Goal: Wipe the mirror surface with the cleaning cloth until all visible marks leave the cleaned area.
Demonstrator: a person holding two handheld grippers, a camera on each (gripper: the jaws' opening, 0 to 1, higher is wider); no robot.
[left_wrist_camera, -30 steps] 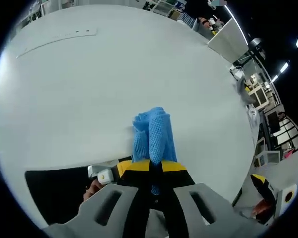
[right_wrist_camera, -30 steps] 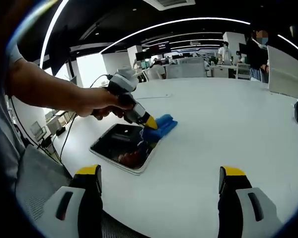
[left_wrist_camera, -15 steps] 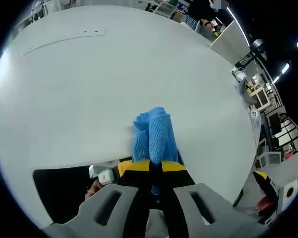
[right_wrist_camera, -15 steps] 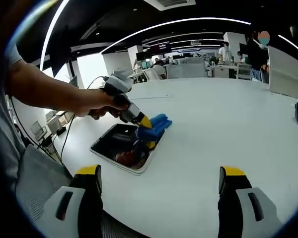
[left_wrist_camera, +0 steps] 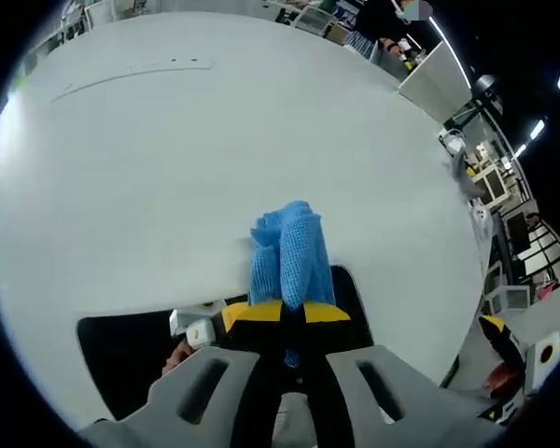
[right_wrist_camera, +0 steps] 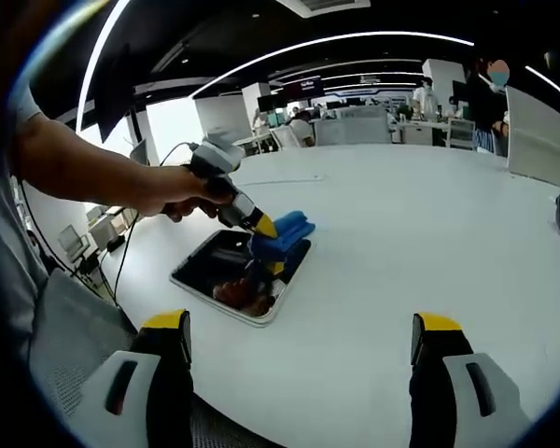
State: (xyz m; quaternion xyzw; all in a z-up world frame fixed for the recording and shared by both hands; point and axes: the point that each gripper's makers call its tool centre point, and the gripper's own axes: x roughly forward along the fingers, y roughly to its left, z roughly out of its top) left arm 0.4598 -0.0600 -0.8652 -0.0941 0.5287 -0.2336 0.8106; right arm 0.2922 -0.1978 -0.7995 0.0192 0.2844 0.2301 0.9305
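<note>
The left gripper (right_wrist_camera: 261,227), yellow-tipped, is clamped on a bunched, waffle-textured blue cleaning cloth (left_wrist_camera: 287,254). The cloth sits over the far edge of the mirror (right_wrist_camera: 226,270), a flat dark rectangle with rounded corners and a pale rim on the smooth white table (right_wrist_camera: 429,252). The mirror lies at about 10 o'clock in the right gripper view. A hand (right_wrist_camera: 173,192) grips the left tool, forearm reaching in from 9 o'clock. The right gripper (right_wrist_camera: 299,373) hovers near the table edge, jaws wide apart, holding nothing.

left gripper (right_wrist_camera: 261,227): grey, yellow-tipped fingers | right gripper (right_wrist_camera: 299,373): grey fingers, yellow caps, slotted | sleeve (right_wrist_camera: 23,103): grey
</note>
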